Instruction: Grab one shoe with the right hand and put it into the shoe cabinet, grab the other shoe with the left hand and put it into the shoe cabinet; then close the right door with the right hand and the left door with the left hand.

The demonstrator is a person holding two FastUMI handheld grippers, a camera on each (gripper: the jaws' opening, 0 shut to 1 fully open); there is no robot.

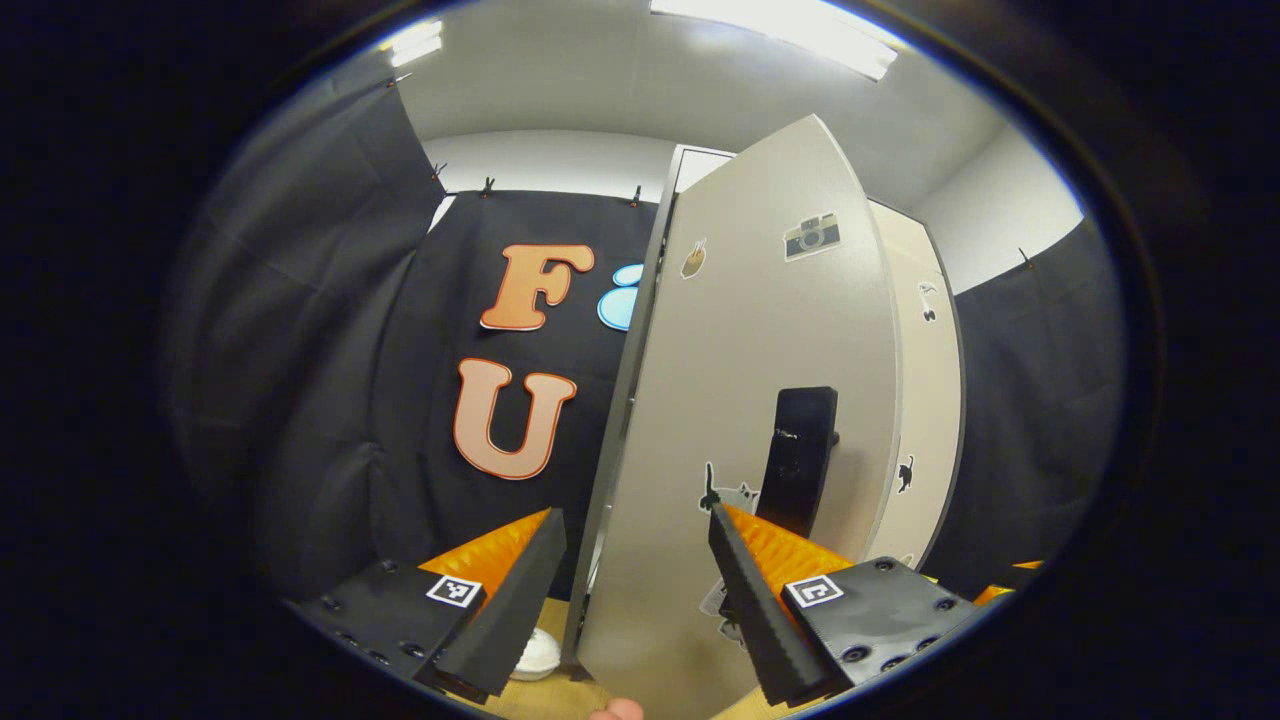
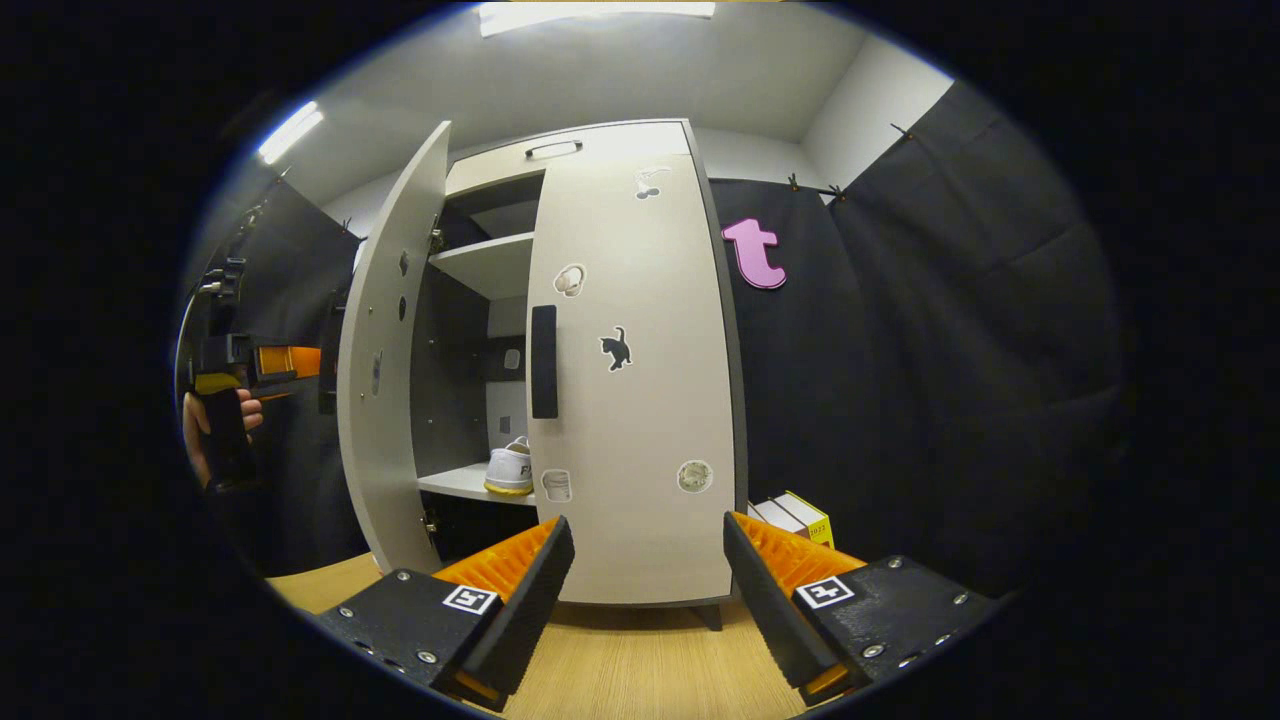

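1. Under my right gripper [image 2: 645, 580] lies a pale wood-grain floor [image 2: 650, 670]; its fingers stand spread apart, gripping nothing.
2. My left gripper [image 1: 635, 585] is likewise spread wide and holds nothing, with the edge of the left door [image 1: 740, 400] right between its fingers, close ahead.
3. Low beside my left gripper's left finger, a white shoe [image 1: 537, 655] peeks out at the foot of that door.
4. Straight ahead of my right gripper stands the shoe cabinet [image 2: 570, 150], its right door [image 2: 640, 400] shut flat, a dark handle [image 2: 543, 362] on it.
5. Left of my right gripper's line, the left door swings out open, and through the gap a white shoe [image 2: 510, 468] sits on the lower shelf [image 2: 455, 482].
6. Just right of the cabinet's foot, a few boxes [image 2: 795, 515] rest on the floor.
7. Beyond, black cloth [image 2: 930, 350] drapes the booth, under a white ceiling with strip lights [image 2: 290, 130].
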